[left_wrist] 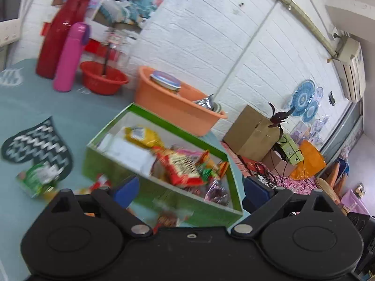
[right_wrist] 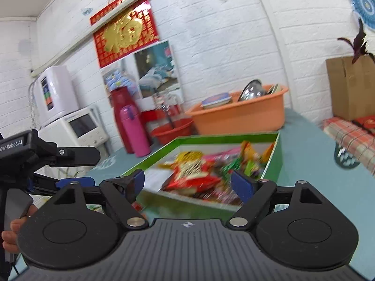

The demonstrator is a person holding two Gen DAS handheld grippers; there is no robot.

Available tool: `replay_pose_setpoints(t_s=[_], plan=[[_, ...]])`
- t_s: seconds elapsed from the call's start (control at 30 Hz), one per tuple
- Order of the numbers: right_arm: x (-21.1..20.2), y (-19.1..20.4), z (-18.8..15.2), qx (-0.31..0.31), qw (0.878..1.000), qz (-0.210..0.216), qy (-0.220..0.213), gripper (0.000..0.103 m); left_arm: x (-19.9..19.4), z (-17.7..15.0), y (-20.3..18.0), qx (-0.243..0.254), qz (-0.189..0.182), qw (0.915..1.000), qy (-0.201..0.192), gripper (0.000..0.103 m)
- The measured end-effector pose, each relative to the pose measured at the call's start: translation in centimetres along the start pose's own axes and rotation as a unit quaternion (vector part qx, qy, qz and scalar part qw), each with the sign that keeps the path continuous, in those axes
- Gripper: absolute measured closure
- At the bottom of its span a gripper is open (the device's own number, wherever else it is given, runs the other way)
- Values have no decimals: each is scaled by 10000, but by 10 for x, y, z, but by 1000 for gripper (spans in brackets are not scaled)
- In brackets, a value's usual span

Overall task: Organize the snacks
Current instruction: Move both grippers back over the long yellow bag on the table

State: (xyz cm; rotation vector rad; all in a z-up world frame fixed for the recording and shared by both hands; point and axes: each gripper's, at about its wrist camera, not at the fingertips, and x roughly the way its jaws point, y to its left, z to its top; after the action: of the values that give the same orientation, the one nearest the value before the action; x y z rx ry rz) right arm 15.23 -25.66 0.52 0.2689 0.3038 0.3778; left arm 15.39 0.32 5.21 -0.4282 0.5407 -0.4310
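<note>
Both claws released, nothing between the pads: left gripper [left_wrist: 191, 190], right gripper [right_wrist: 187, 182]. Shallow green cardboard box [left_wrist: 112, 164] sits on the teal tabletop [left_wrist: 70, 107], holding mixed snack packets [left_wrist: 185, 166]. Blurred green packet [left_wrist: 38, 179], probably another snack, lies outside it.

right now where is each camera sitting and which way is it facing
Left wrist: rides the left gripper, open and empty; faces over the green box of snacks toward the orange tub and white brick wall.
Right wrist: rides the right gripper, open and empty; faces the same green box nearly level; the left gripper and a hand show at its left edge.
Shared: green box, orange tub, pink flask, blue tabletop.
</note>
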Motion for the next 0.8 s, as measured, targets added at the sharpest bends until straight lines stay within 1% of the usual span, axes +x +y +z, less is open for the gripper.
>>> replay_pose_setpoints(t_s=[0.1, 0.2, 0.3, 0.37, 0.43, 0.53, 0.7, 0.73, 0.77, 0.8], plan=[[-5, 11, -14, 129, 9990, 279, 316, 0, -19, -16, 16, -129, 213, 9997, 38, 0], [-8, 23, -29, 236, 9969, 487, 574, 0, -30, -31, 33, -183, 521, 9983, 207, 0], [-9, 35, -44, 296, 9946, 581, 803, 0, -40, -44, 54, -439, 710, 9962, 253, 0], [-7, 41, -52, 340, 9925, 653, 976, 0, -42, -46, 66, -642, 752, 9948, 246, 0], [-6, 50, -59, 376, 9903, 716, 1134, 0, -41, -44, 75, -739, 786, 9940, 170, 0], [-9, 61, -64, 304, 9897, 778, 1163, 0, -28, -35, 88, -874, 838, 9926, 102, 0], [-13, 69, -64, 205, 9900, 779, 1157, 0, 2, -30, 102, -1048, 887, 9900, 321, 0], [-13, 69, -64, 207, 9900, 762, 1165, 0, 6, -31, 104, -1048, 896, 9897, 380, 9], [-13, 68, -65, 216, 9900, 751, 1176, 0, 10, -33, 106, -1019, 865, 9897, 504, 63], [-13, 68, -65, 231, 9899, 744, 1188, 0, 13, -35, 106, -964, 828, 9899, 635, 76]])
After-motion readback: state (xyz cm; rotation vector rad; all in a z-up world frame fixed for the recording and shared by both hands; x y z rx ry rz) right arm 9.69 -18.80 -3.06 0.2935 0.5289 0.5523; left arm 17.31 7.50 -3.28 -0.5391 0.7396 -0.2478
